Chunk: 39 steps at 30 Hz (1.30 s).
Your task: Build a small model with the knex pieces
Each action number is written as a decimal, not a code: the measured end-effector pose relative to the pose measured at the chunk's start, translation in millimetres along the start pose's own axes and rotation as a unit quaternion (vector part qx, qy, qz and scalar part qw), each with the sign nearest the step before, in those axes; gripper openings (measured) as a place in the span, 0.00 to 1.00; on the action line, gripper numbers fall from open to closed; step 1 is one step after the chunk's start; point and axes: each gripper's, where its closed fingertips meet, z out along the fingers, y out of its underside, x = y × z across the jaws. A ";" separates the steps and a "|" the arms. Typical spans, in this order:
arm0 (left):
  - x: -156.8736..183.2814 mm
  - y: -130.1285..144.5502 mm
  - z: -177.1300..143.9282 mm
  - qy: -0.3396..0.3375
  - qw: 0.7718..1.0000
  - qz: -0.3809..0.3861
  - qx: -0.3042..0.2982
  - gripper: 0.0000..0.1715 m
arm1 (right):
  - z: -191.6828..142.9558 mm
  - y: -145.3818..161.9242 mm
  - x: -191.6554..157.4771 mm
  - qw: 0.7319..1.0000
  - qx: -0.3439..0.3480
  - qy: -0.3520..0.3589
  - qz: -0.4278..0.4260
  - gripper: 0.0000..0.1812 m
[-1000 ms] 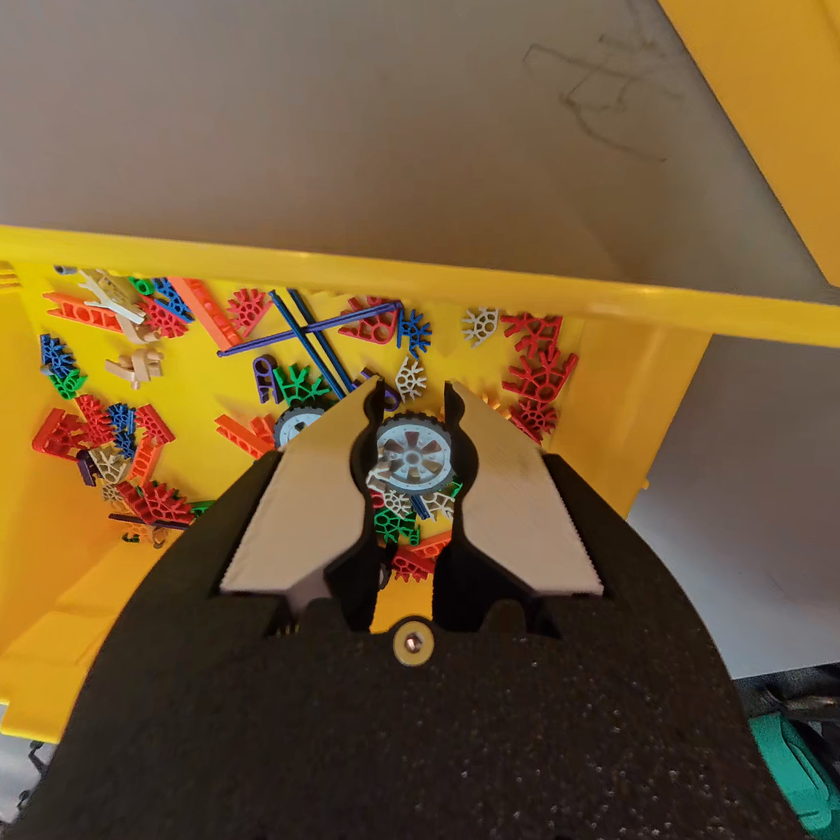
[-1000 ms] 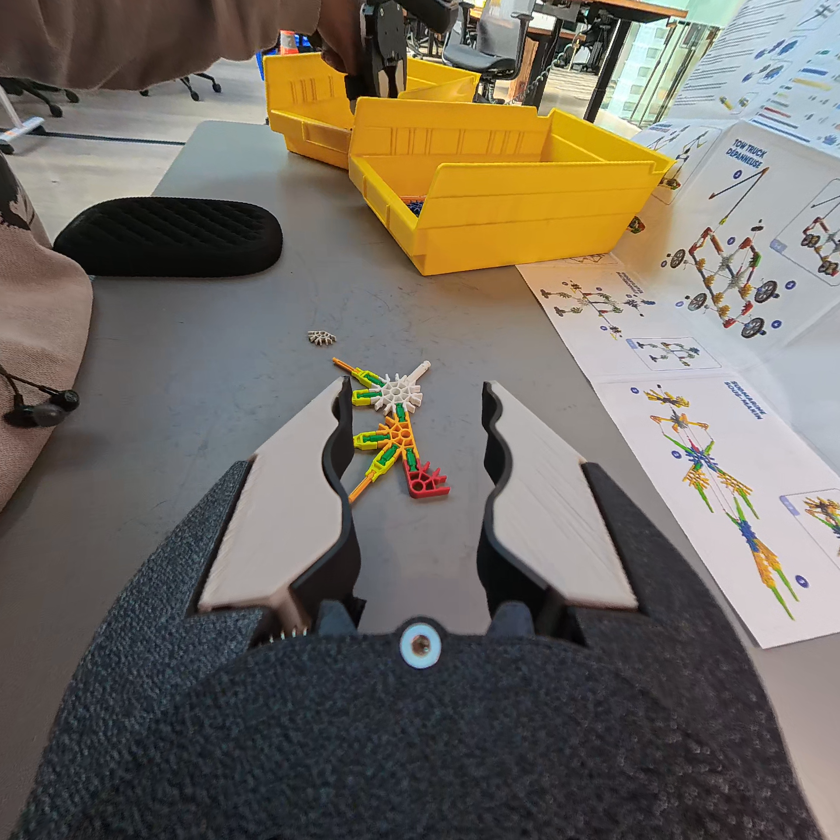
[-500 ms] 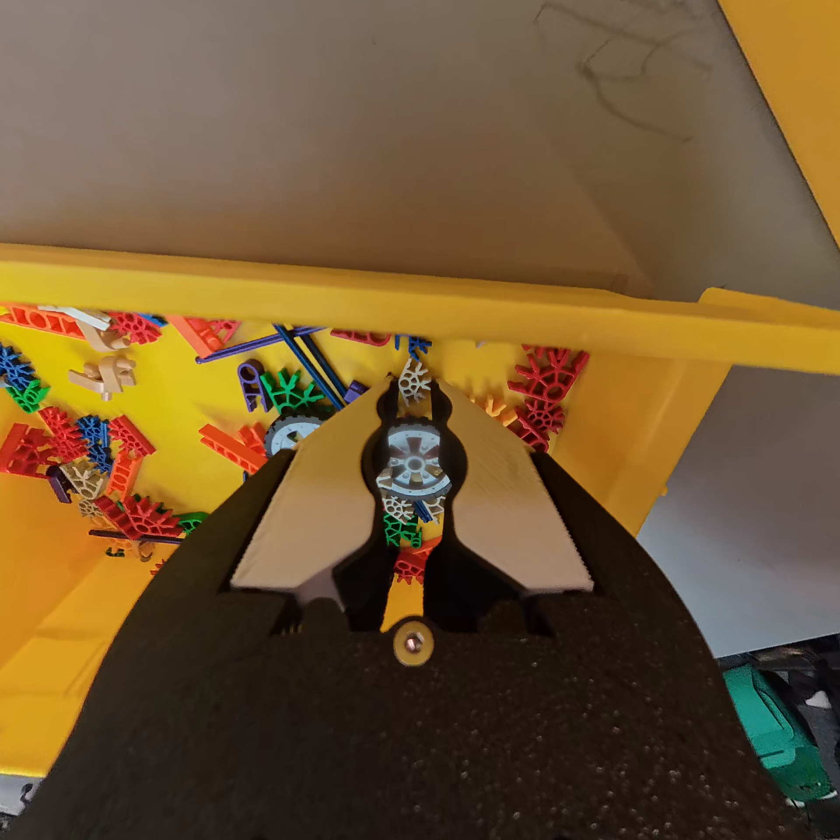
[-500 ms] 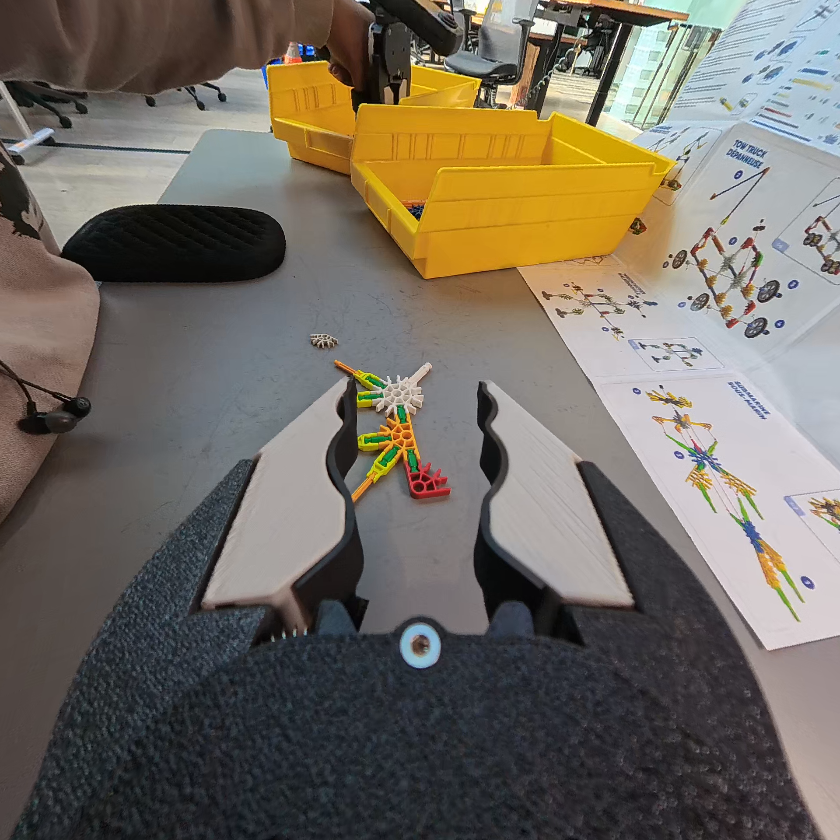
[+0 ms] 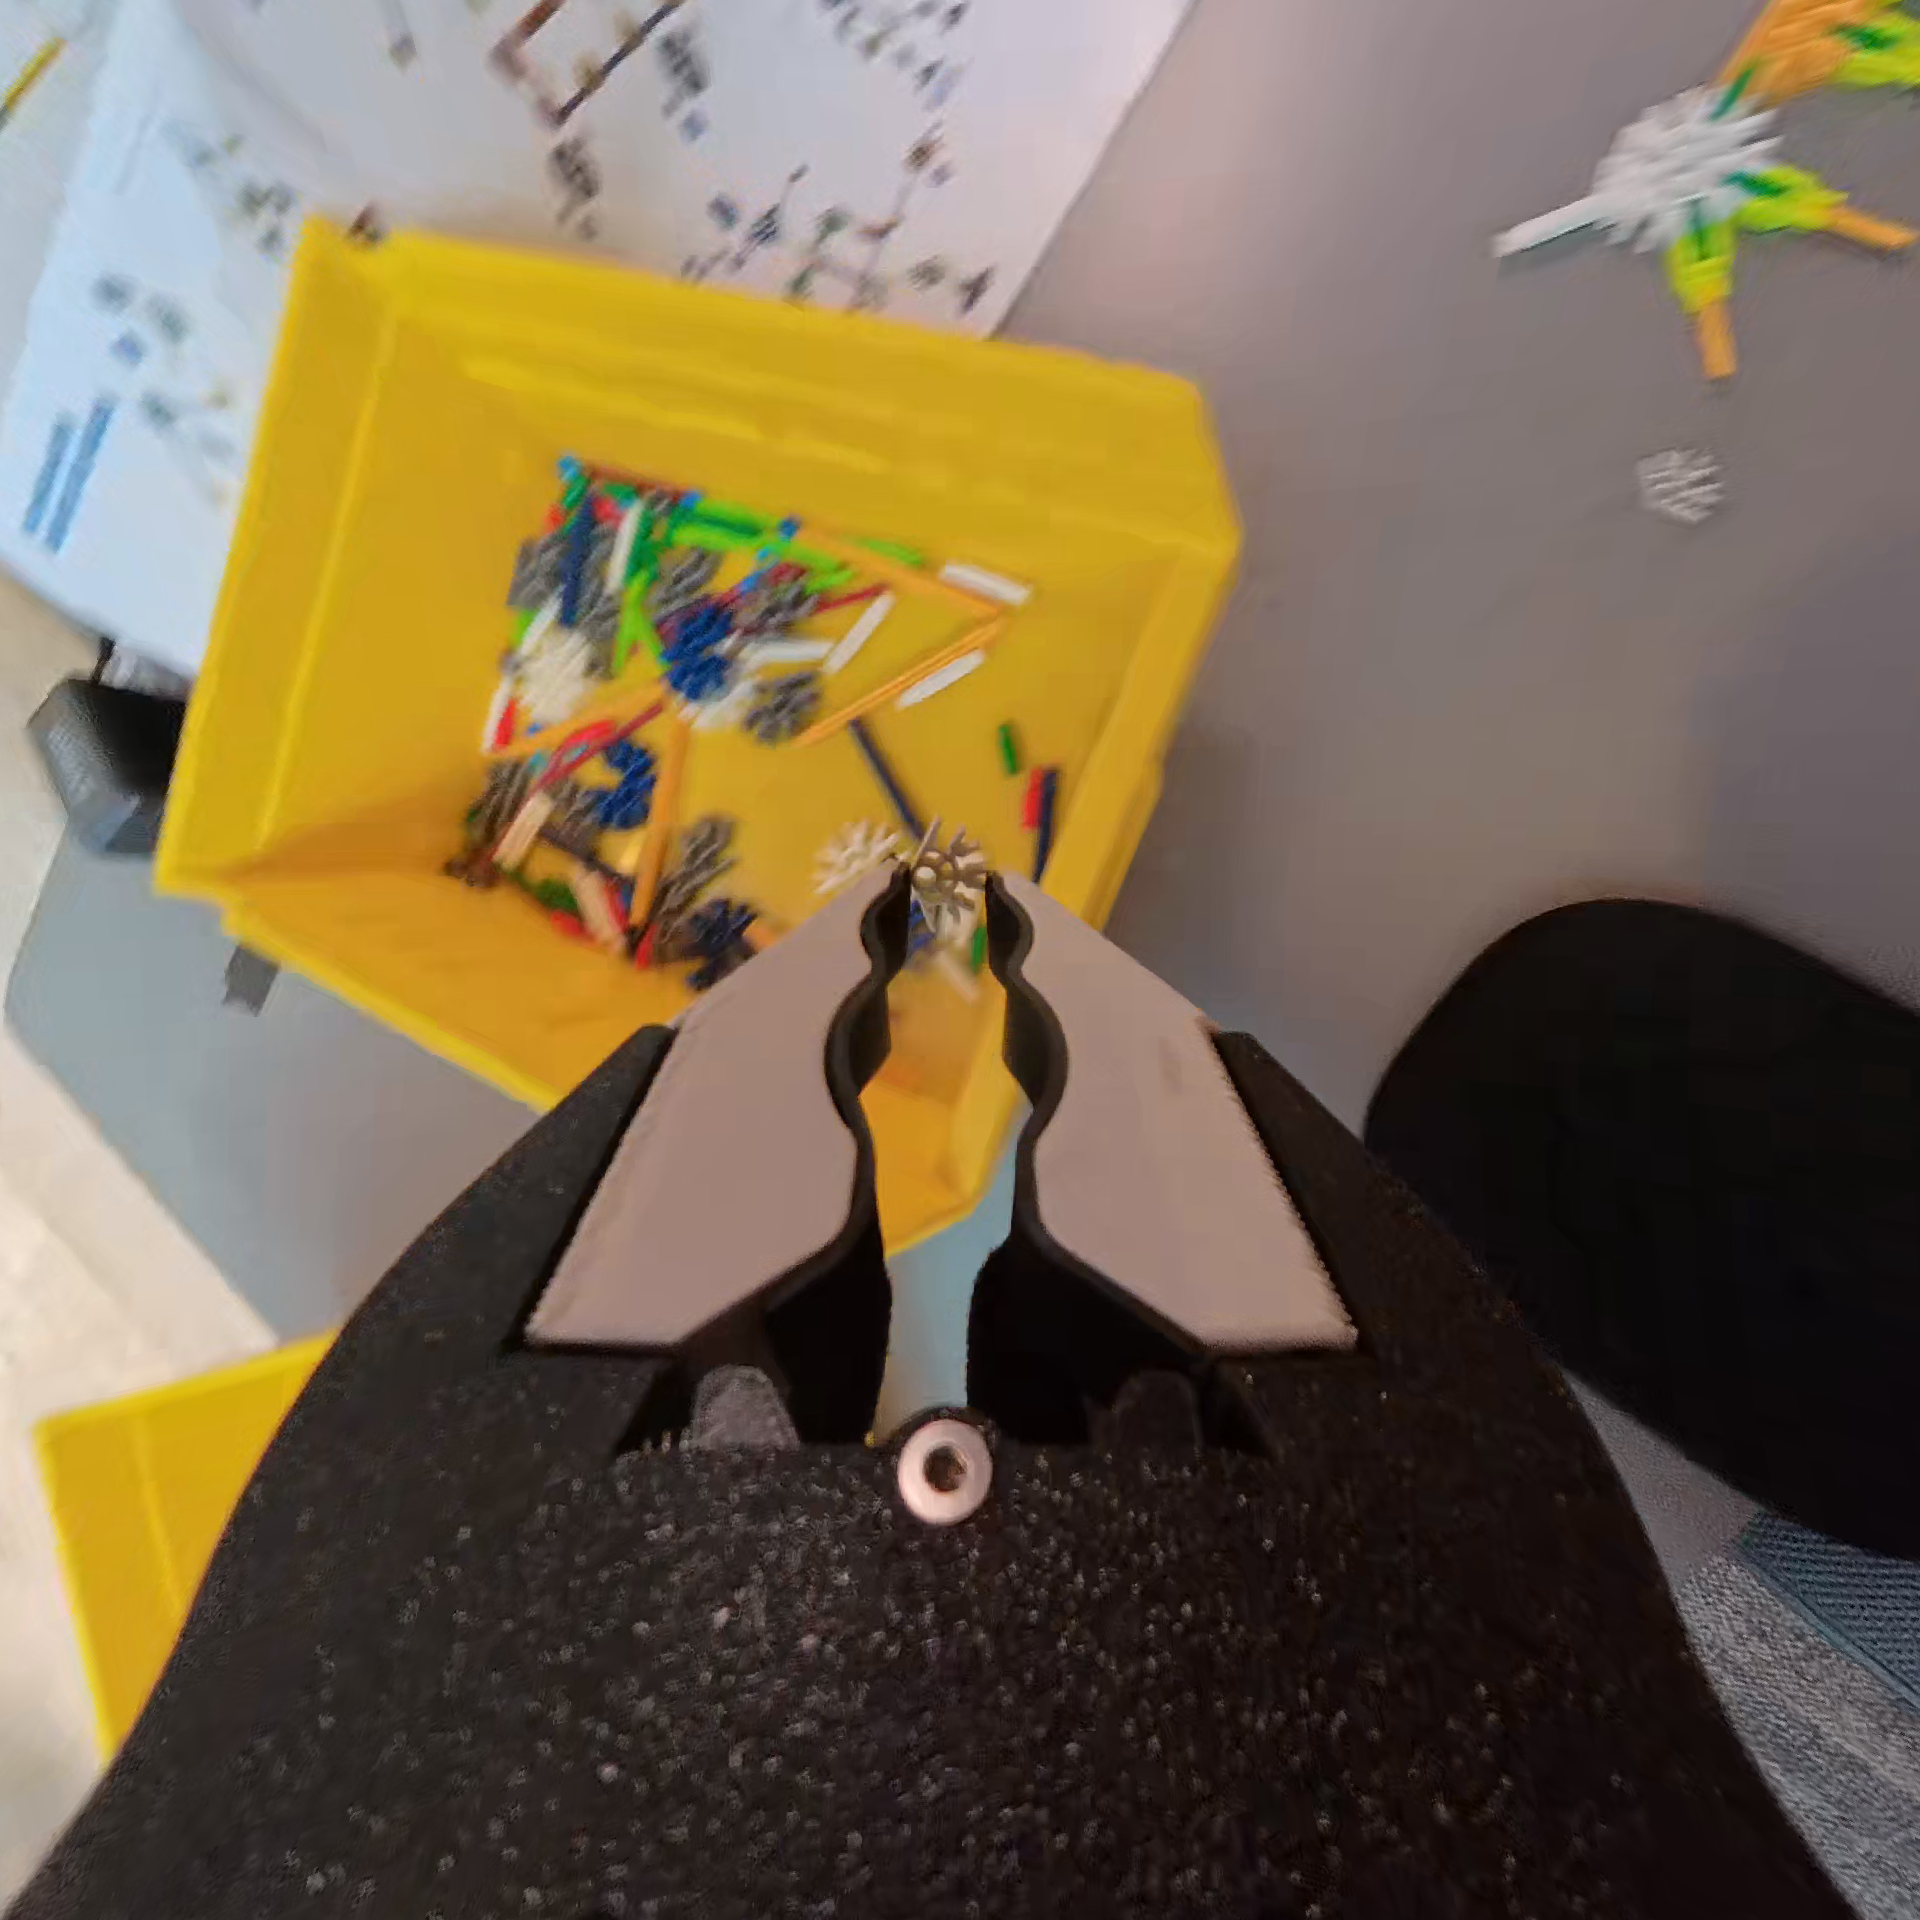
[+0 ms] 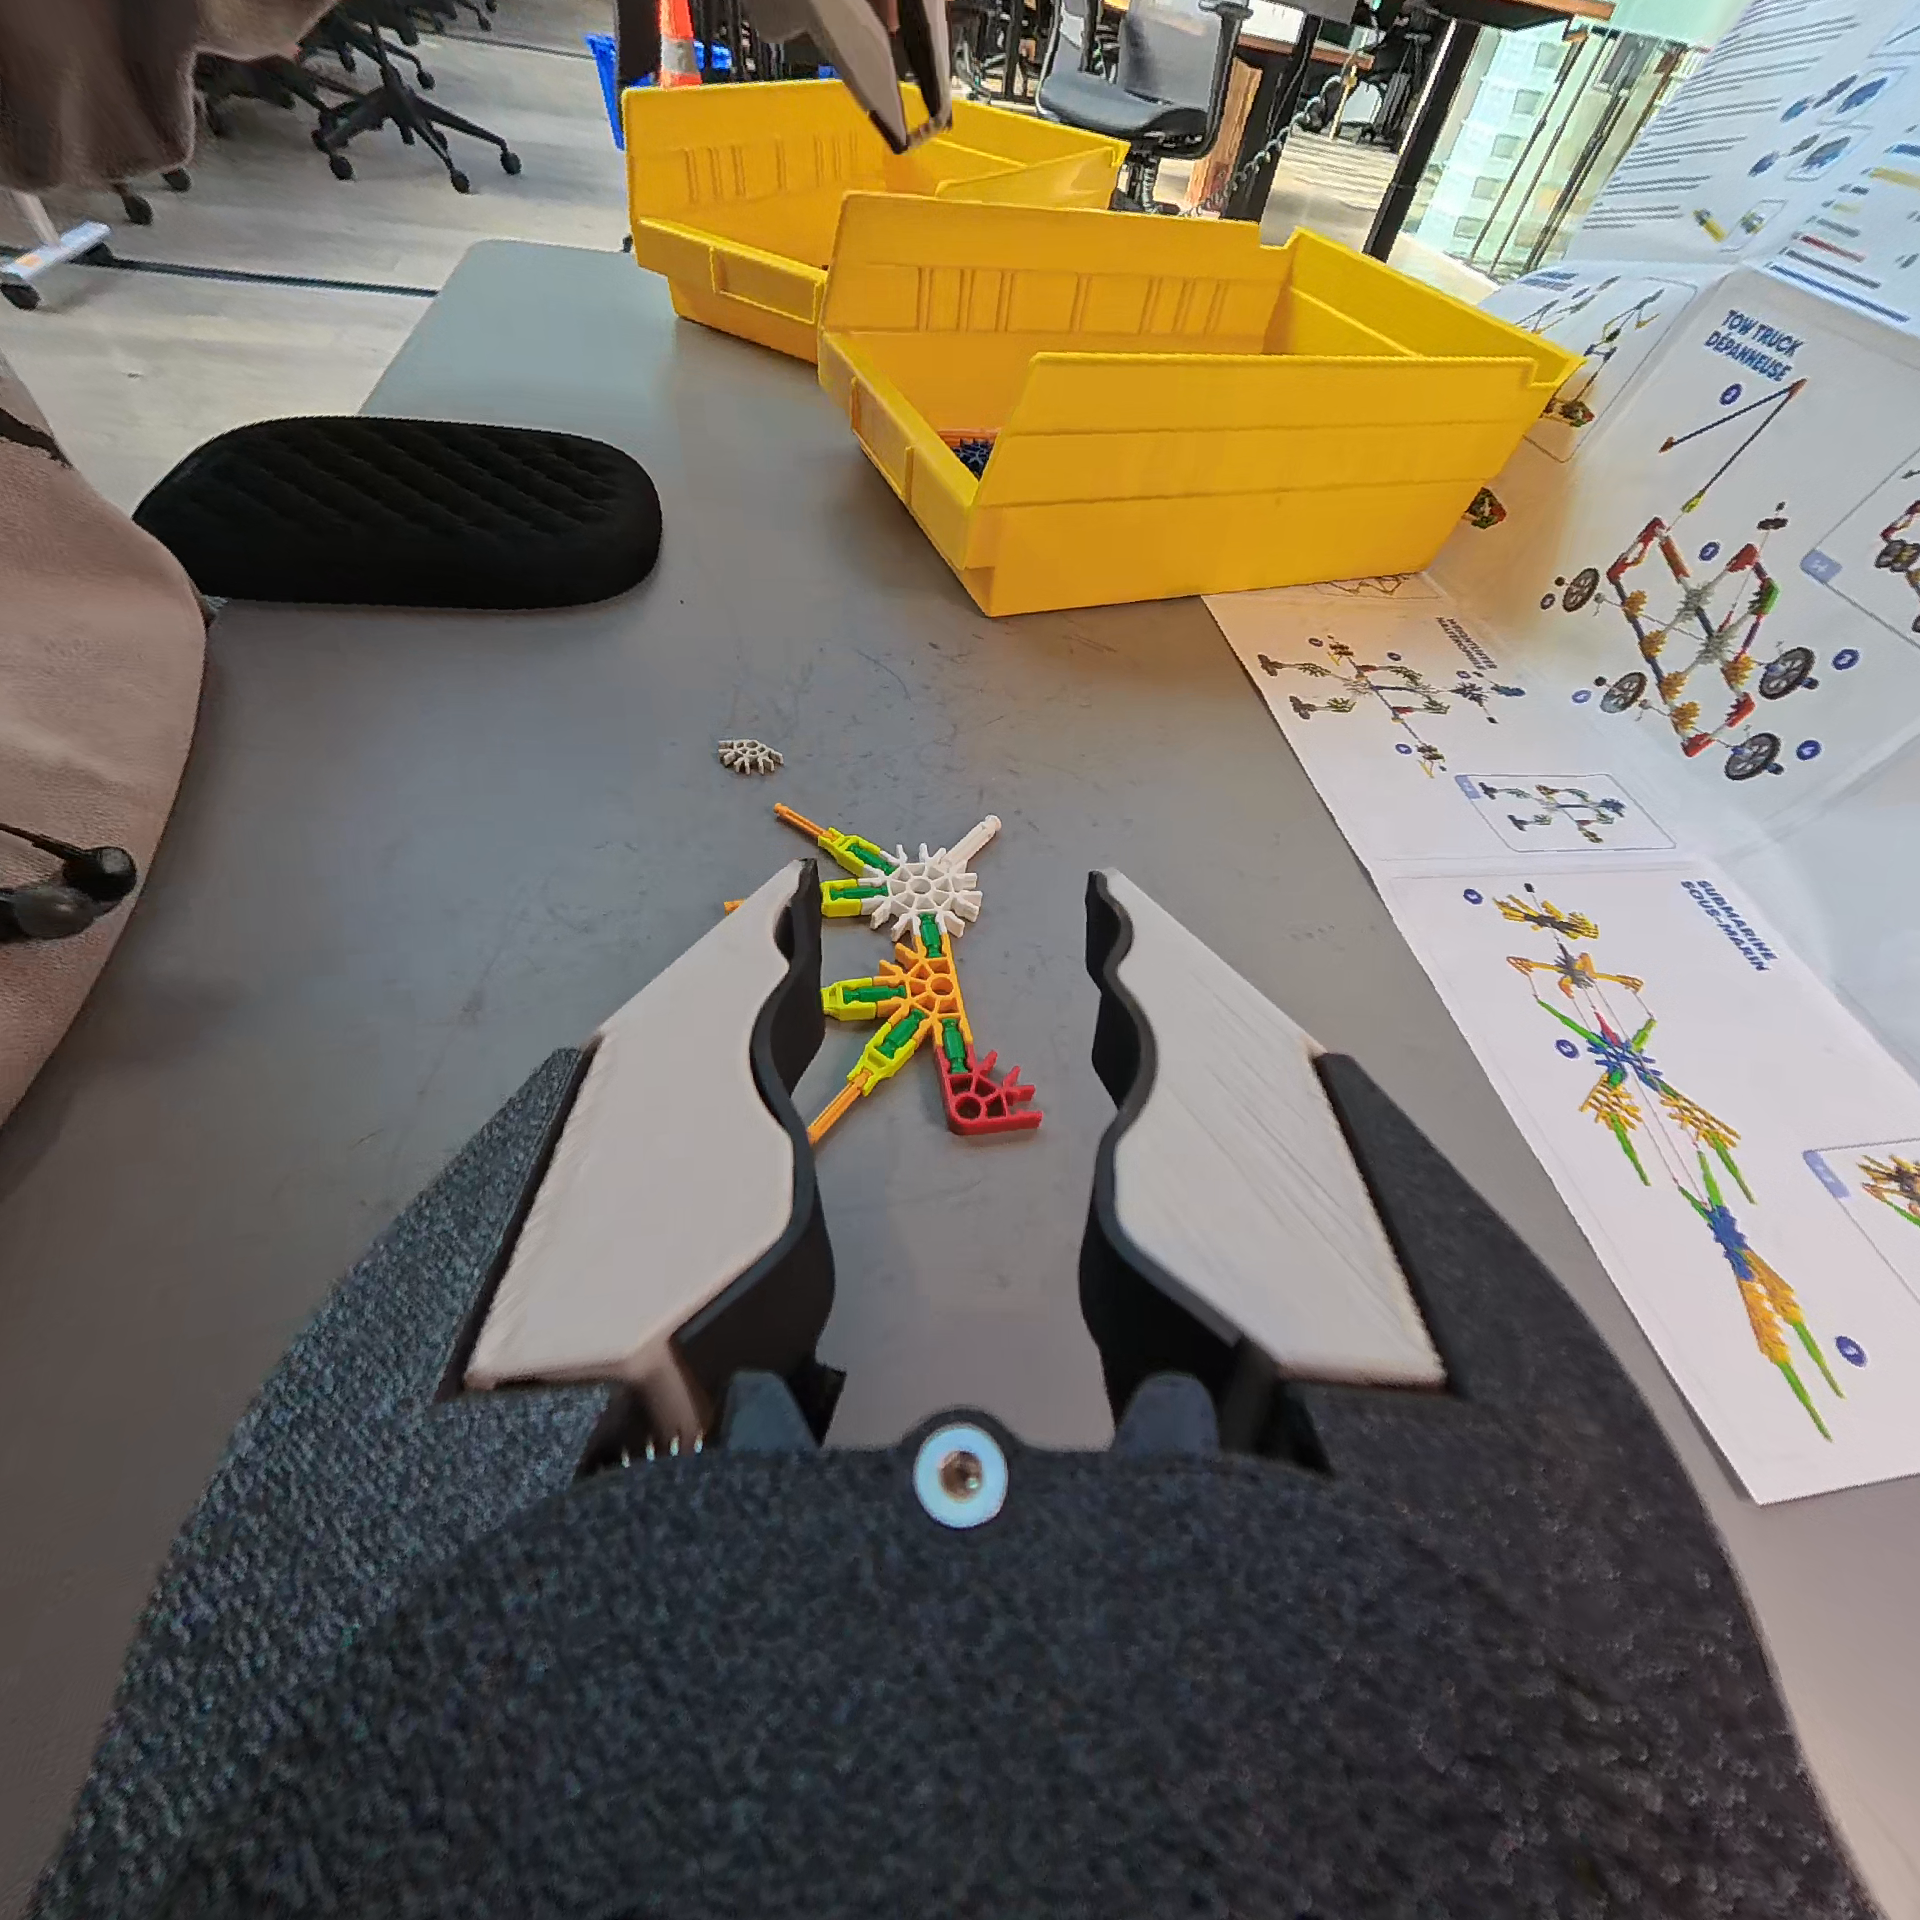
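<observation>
My left gripper [image 5: 943,883] is shut on a small grey snowflake connector [image 5: 951,857], pinched at its fingertips above the near yellow bin [image 5: 343,499], which holds several rods and connectors. The left gripper also shows high in the right wrist view [image 6: 914,114], over the bins. My right gripper [image 6: 951,888] is open and empty, low over the grey table. Between and just beyond its fingers lies a flat assembly [image 6: 925,977] of a white, an orange and a red connector joined by green and orange rods. This assembly also shows blurred in the left wrist view [image 5: 1714,197].
A loose grey connector [image 6: 748,755] lies beyond the assembly. Two yellow bins stand at the back, near [image 6: 1195,488] and far [image 6: 748,229]. A black oval pad [image 6: 405,509] lies at the left. Instruction sheets [image 6: 1621,935] cover the right side. A person's sleeve is at the far left. Across from one pair of fingers to the other is roughly 35 cm.
My left gripper shut on the grey connector in the far bin, lifted it out and swung over the near bin. My right gripper has hardly moved.
</observation>
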 end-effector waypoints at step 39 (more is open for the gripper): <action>211.7 -162.8 110.6 0.021 0.931 0.222 0.290 0.08 | 38.6 -5.1 -29.6 0.962 -0.027 -0.066 0.265 0.01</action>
